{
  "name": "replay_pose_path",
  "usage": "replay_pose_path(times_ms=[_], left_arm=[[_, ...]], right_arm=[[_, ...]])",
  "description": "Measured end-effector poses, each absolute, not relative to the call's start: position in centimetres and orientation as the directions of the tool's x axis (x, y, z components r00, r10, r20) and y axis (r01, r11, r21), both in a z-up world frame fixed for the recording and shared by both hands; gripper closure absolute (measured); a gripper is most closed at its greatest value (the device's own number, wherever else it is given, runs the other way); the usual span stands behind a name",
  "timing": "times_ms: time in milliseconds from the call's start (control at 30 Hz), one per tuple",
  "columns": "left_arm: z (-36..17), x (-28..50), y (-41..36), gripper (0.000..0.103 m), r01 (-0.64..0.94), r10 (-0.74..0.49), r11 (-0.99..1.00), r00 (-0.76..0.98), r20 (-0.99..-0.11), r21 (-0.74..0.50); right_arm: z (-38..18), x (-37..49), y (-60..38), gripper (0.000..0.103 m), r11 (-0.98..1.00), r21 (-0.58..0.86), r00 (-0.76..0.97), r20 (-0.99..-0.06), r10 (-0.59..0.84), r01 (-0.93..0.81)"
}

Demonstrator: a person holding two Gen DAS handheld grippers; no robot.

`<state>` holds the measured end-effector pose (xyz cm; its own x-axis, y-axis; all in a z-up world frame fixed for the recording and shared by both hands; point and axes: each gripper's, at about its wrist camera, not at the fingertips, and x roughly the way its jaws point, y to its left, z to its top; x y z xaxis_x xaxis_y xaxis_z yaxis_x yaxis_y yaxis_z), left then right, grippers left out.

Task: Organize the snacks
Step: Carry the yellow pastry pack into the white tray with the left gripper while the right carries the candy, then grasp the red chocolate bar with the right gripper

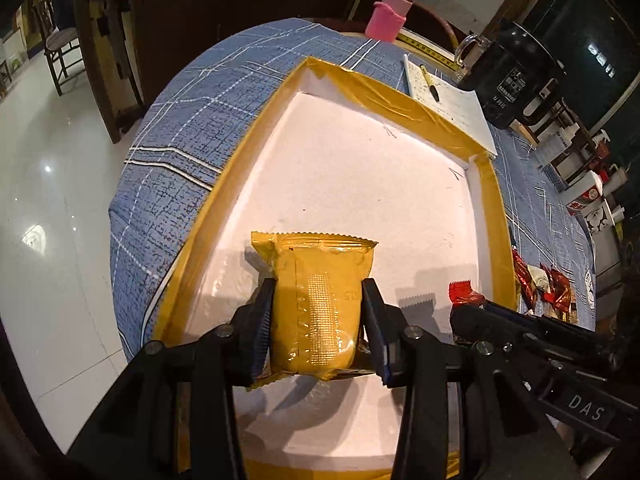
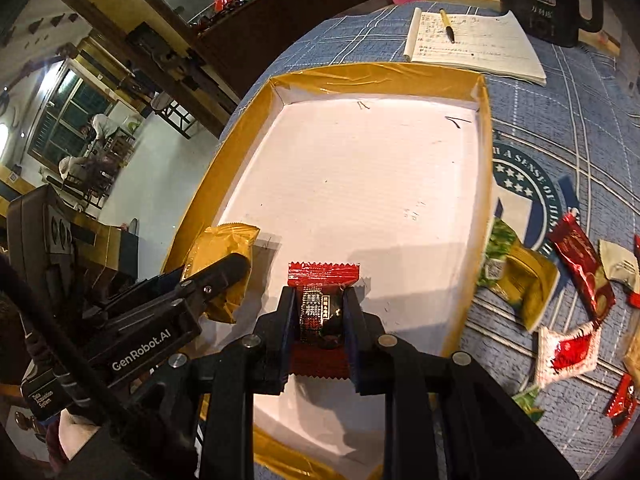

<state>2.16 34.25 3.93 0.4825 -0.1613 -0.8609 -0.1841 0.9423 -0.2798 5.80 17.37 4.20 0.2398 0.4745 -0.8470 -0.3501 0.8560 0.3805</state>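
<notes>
Blue checked tablecloth (image 1: 192, 128) carries a white tray (image 1: 348, 184). Left gripper (image 1: 318, 308) clamps a yellow packet (image 1: 316, 312) above it; right gripper (image 2: 319, 316) beside pinches a red packet (image 2: 320, 312).

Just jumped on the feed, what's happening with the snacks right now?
Both grippers are loaded over the white tray. The left gripper is shut on a yellow snack pack, the right gripper on a red snack pack. Nothing lies loose in the tray; more snacks wait on the blue tablecloth to its right.
</notes>
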Motion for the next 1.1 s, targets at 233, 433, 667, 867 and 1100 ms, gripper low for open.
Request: replay_pose_path(times_ms=[233, 433, 667, 867, 1100], left_arm=[[4.1, 2.7, 34.4, 0.059, -0.163, -0.185, 0.94, 0.489, -0.852, -0.298], [4.4, 3.0, 34.2, 0.052, -0.171, -0.191, 0.936, 0.484, -0.854, -0.306], [6.1, 2.0, 32.3, 0.048, -0.145, -0.22, 0.928, 0.531, -0.818, -0.343], [7.9, 0.8, 28.2, 0.048, -0.093, -0.23, 0.936, 0.567, -0.791, -0.339], [11.2, 3.6, 20.2, 0.046, 0.106, -0.288, 0.954, 0.581, -0.762, -0.28]], right_arm=[[4.0, 5.8, 17.7, 0.079, 0.862, 0.366, 0.247, -0.852, 0.462, -0.352], [4.2, 5.9, 16.9, 0.07, 0.858, 0.391, 0.254, -0.839, 0.481, -0.333], [7.1, 5.2, 9.2, 0.064, 0.893, 0.382, 0.39, -0.804, 0.448, -0.239], [6.5, 5.9, -0.2, 0.062, 0.913, 0.402, 0.457, -0.802, 0.385, -0.066], [5.0, 9.7, 0.5, 0.062, 0.942, 0.278, 0.458, -0.824, 0.334, -0.187]])
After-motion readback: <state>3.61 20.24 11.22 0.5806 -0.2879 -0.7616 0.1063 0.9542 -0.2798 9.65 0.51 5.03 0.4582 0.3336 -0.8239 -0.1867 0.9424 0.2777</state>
